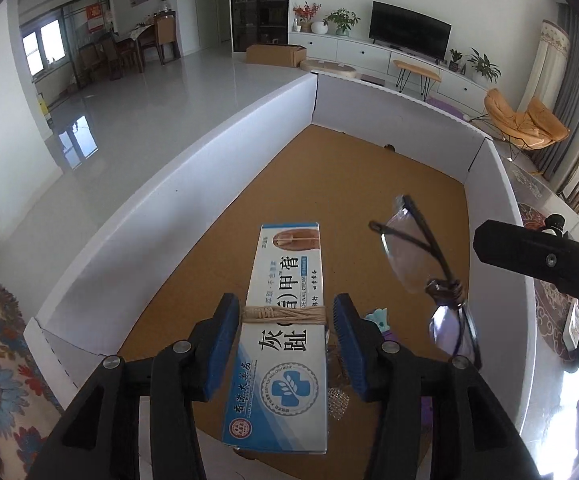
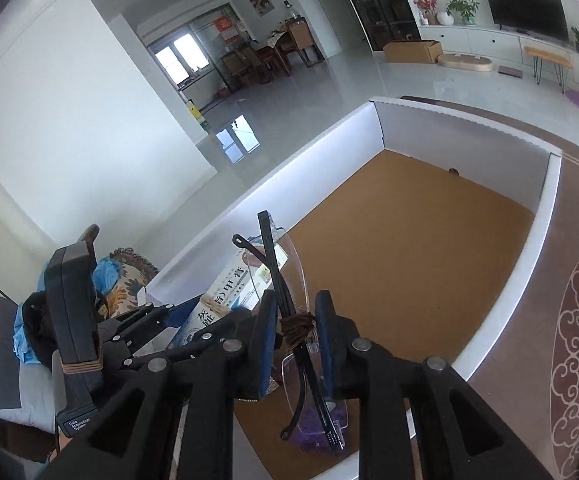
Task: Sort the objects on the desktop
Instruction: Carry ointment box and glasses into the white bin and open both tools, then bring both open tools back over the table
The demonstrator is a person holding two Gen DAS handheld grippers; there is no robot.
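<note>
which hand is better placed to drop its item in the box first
Roughly even, slight edge left. The left gripper has the ointment box over the tray floor, jaws slack around it. The right gripper, with the glasses, sits nearer the corner.

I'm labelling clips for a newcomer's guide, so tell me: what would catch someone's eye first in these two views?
First, the blue-and-white ointment box wound with twine, between the pads of the left hand-held gripper above the cork floor of a white-walled tray. Next, the folded rimless glasses, bound with brown cord, between the pads of the right hand-held gripper over the same tray's near end.
</note>
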